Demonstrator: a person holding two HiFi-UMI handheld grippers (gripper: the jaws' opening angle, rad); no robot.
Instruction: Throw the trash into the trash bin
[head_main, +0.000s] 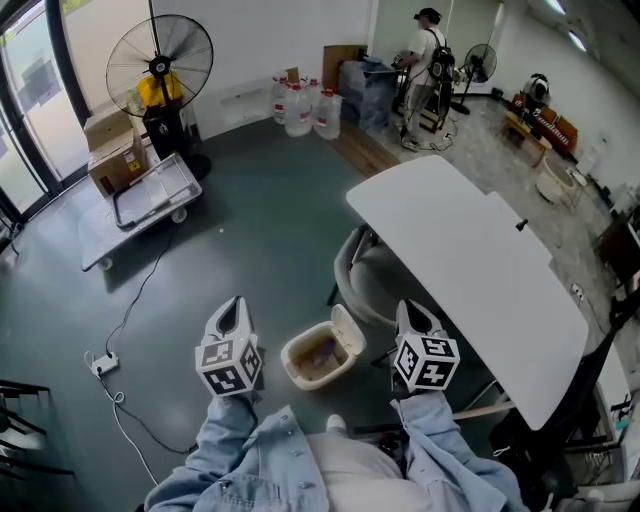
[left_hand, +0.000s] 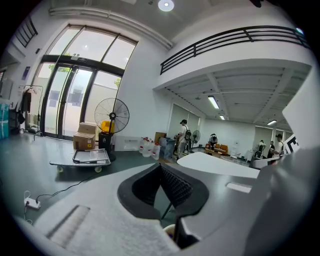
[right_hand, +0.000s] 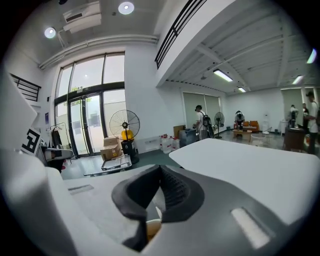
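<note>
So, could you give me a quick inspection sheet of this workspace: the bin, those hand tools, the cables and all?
Surface: dark green floor; white table, nearly bare.
Job's things: beige trash bin on the floor, lid open, brownish contents; loose trash: nothing seen.
Clutter: grey chair tucked under the table.
Grippers: left gripper and right gripper flank the bin, fingers together, nothing held.
Cables: cable running to a white power strip on the floor.
Surroundings: fan, cart with cardboard boxes, water bottles, a person far off.
</note>
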